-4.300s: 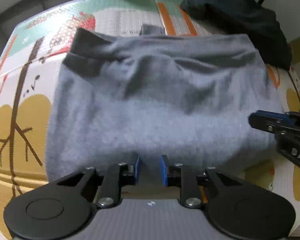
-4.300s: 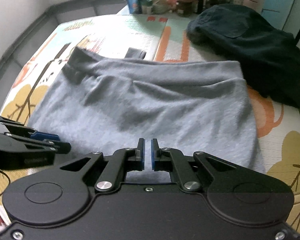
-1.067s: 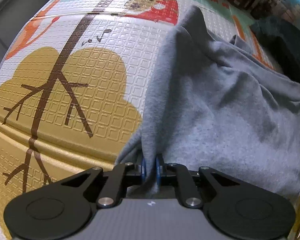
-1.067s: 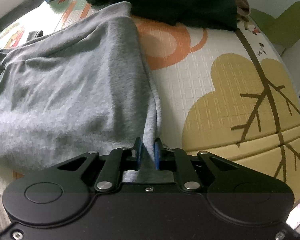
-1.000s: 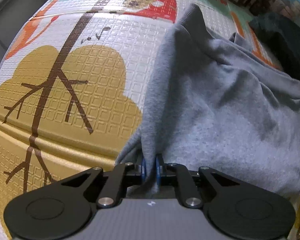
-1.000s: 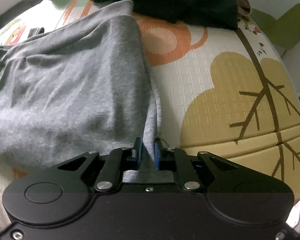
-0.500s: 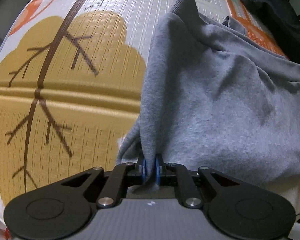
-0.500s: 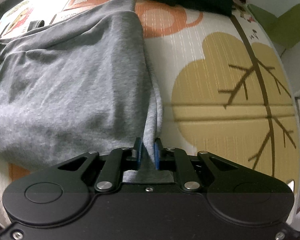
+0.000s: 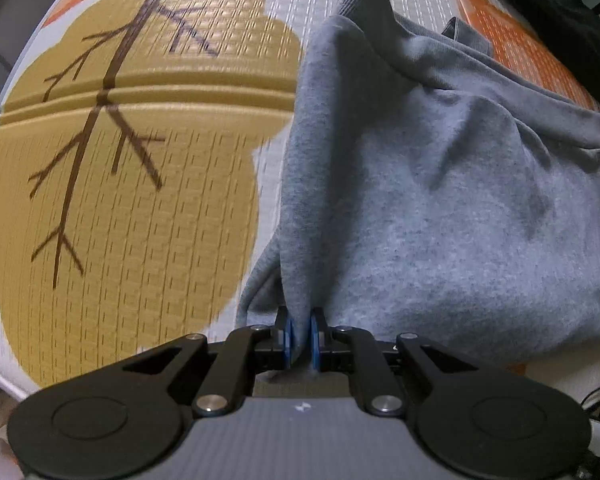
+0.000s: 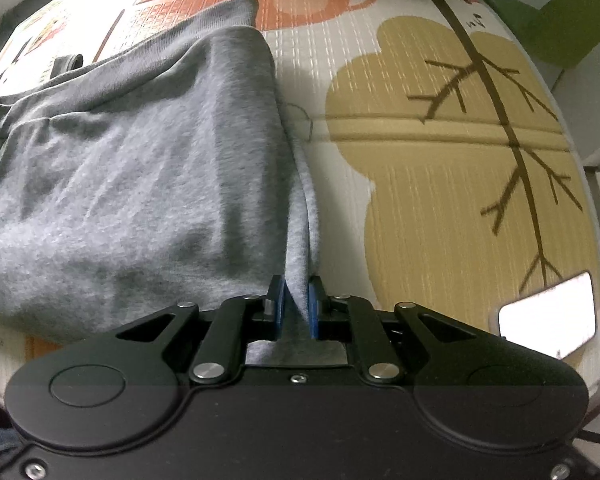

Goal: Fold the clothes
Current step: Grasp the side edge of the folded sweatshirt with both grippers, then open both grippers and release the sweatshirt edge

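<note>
I work over a printed foam play mat [image 9: 132,184] with an embossed grid and a mustard tree motif; I use it as the reference for every position. The grey fleece sweatshirt [image 9: 440,208] lies on the mat beside that mustard patch, with its near edge lifted off the surface and its ribbed hem toward the far end. A dark heaped garment [image 9: 556,4] sits at the mat's far edge, apart from the sweatshirt.

I judge the sweatshirt soft, limp and light. It drapes and creases freely, so it will sag between two hold points and its layers may slide over each other. Its napped surface should resist slipping. I take hold at the two near corners, through all layers.

The left gripper [image 9: 300,334] is pressed together, pinching a vertical pleat of the sweatshirt's side edge. The right gripper [image 10: 294,306] is likewise clamped on the opposite side edge [image 10: 304,216], pinching a fold of cloth.
</note>
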`<state>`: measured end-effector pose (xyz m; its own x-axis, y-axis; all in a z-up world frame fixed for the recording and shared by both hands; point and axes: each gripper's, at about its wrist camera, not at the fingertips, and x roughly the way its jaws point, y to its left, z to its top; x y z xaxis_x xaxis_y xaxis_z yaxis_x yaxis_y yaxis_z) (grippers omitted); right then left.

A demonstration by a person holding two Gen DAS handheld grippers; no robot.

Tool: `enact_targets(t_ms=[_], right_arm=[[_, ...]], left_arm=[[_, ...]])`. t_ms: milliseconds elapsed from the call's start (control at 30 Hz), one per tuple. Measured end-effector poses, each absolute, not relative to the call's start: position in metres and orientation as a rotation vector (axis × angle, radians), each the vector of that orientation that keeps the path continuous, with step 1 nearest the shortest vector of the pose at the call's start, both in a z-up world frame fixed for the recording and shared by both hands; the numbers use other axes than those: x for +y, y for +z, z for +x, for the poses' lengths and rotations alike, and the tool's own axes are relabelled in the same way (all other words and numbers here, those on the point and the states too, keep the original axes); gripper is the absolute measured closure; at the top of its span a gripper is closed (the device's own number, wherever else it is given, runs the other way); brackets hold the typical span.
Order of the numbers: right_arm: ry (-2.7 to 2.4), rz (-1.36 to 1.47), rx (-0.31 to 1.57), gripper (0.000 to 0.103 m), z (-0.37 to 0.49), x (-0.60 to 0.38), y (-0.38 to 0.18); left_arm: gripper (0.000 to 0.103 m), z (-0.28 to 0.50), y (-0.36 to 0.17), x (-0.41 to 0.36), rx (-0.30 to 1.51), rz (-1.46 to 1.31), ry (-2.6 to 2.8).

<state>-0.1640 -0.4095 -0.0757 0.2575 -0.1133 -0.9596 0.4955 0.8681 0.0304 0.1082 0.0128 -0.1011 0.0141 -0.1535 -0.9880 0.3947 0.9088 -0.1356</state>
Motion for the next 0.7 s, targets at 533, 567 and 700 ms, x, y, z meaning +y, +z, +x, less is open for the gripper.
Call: enact_targets(t_ms=[533, 567, 700], right_arm=[[-0.421, 0.377, 1.084, 0.068, -0.192, -0.393, -0.015], [-0.414, 0.370, 1.071, 0.065, -0.191, -0.391, -0.010], [-0.350, 0.357, 1.033, 0.056, -0.178, -0.377, 0.006]], left_arm=[[0.056, 0.100, -0.052, 0.006, 1.340, 0.204, -0.456], [0.055, 0.097, -0.047, 0.000, 1.322, 0.206, -0.463], [0.039, 0.091, -0.027, -0.026, 1.233, 0.196, -0.538]])
